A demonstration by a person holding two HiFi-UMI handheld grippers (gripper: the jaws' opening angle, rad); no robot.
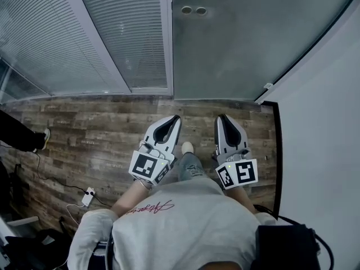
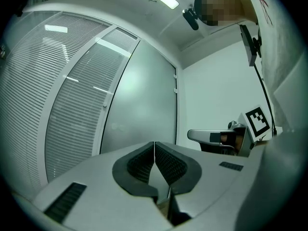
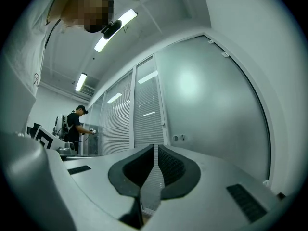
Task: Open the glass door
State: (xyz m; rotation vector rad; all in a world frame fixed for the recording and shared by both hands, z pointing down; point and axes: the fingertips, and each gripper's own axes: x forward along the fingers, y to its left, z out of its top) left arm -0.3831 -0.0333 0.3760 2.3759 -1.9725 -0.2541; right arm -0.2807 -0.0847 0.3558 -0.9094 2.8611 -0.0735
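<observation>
Nothing is done yet: the tall frosted grey-green glass door (image 1: 247, 38) stands shut just ahead, untouched, while the grey left gripper (image 1: 174, 120) and right gripper (image 1: 221, 120), both clenched on nothing, point toward it from short of its two small round fittings (image 1: 193, 10), perhaps a lock.

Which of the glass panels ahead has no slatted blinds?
The frosted panel farthest right, next to the white wall. It carries two round fittings near its left edge; both panels left of it show horizontal blinds.
</observation>
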